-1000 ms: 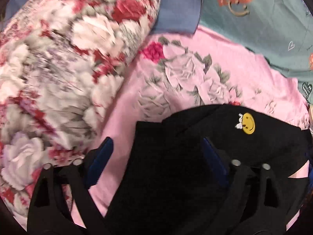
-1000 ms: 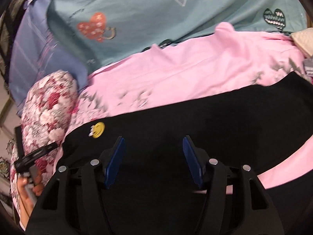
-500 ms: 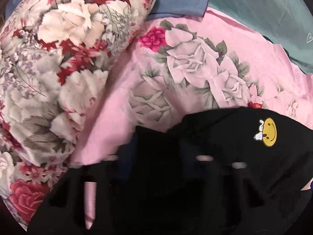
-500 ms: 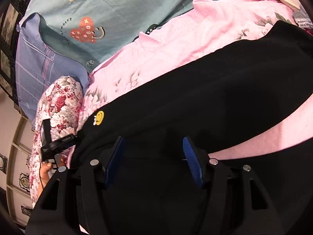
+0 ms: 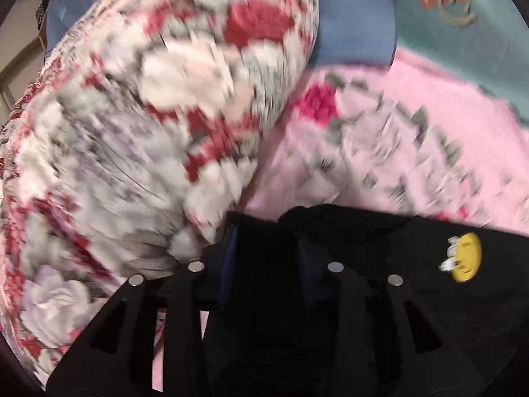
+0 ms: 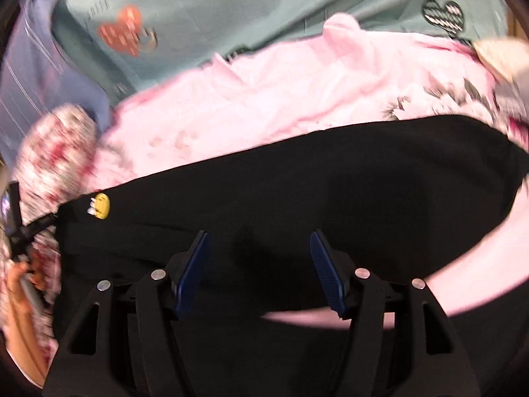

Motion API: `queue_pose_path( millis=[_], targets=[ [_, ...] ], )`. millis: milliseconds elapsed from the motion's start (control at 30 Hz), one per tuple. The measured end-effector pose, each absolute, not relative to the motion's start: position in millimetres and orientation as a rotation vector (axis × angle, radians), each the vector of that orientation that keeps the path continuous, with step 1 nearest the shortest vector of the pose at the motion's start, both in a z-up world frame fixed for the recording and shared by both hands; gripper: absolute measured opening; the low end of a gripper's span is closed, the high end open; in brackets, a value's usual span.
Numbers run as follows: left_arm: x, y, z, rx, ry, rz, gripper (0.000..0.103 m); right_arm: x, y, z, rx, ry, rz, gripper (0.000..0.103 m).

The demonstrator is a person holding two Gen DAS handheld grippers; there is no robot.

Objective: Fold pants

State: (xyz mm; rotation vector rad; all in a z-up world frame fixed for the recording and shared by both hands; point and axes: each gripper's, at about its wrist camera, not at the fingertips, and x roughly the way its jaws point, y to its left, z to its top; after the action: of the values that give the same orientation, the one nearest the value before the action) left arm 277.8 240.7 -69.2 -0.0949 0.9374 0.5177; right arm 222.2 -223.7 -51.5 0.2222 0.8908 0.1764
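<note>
1. The left gripper (image 5: 266,258) has just been opening its jaws a little; black cloth sits between them, but a real pinch I cannot tell
2. The right gripper (image 6: 261,271) stands spread over the pants (image 6: 297,192), touching nothing
3. The pants lie flat on the pink sheet (image 6: 281,99); the fold seems only starting, so next both need firm holds on the edge

Black pants (image 6: 330,178) bearing a yellow smiley patch (image 6: 101,205), spread lengthwise across a pink floral bedsheet (image 6: 281,99)
</note>
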Motion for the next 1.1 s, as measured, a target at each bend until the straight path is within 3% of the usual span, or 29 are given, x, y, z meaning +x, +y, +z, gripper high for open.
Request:
queue_pose_path(
  millis=[167, 233, 333, 500, 633, 667, 700, 733, 767, 800, 833, 967, 1100],
  targets=[
    [258, 240, -55, -0.111, 0.885, 0.412, 0.063, 266, -205, -44, 0.12, 0.896, 0.274, 0.065],
    [243, 233, -35, -0.054, 0.826, 0.36, 0.079, 285, -184, -45, -0.049, 0.896, 0.279, 0.065],
    [229, 226, -14, 0.02, 0.732, 0.334, 0.093, 300, -158, -50, -0.179, 0.903, 0.403, 0.065],
    [252, 202, -33, 0.179, 0.789, 0.285, 0.094, 318, -125, -71, -0.376, 0.93, 0.436, 0.066],
    [278, 189, -67, 0.245, 0.846, 0.288, 0.093, 320, -122, -72, -0.369, 0.899, 0.437, 0.063],
    [285, 188, -74, 0.24, 0.856, 0.282, 0.091, 317, -120, -72, -0.378, 0.892, 0.449, 0.057],
    [289, 187, -80, 0.23, 0.872, 0.265, 0.083, 316, -118, -72, -0.381, 0.889, 0.456, 0.055],
    [291, 185, -82, 0.218, 0.868, 0.243, 0.067, 314, -118, -72, -0.381, 0.888, 0.464, 0.047],
    [291, 184, -81, 0.198, 0.863, 0.2, 0.053, 312, -117, -72, -0.369, 0.897, 0.482, 0.03],
    [290, 181, -79, 0.178, 0.872, 0.143, 0.014, 310, -117, -71, -0.354, 0.902, 0.496, 0.019],
    [289, 175, -77, 0.176, 0.892, 0.112, 0.0, 309, -118, -70, -0.339, 0.911, 0.502, 0.002],
    [274, 180, -51, 0.122, 0.828, 0.161, 0.0, 303, -119, -55, -0.253, 0.886, 0.483, 0.001],
    [224, 188, 1, 0.054, 0.695, 0.113, 0.0, 252, -145, -6, -0.137, 0.782, 0.568, 0.001]
  ],
)
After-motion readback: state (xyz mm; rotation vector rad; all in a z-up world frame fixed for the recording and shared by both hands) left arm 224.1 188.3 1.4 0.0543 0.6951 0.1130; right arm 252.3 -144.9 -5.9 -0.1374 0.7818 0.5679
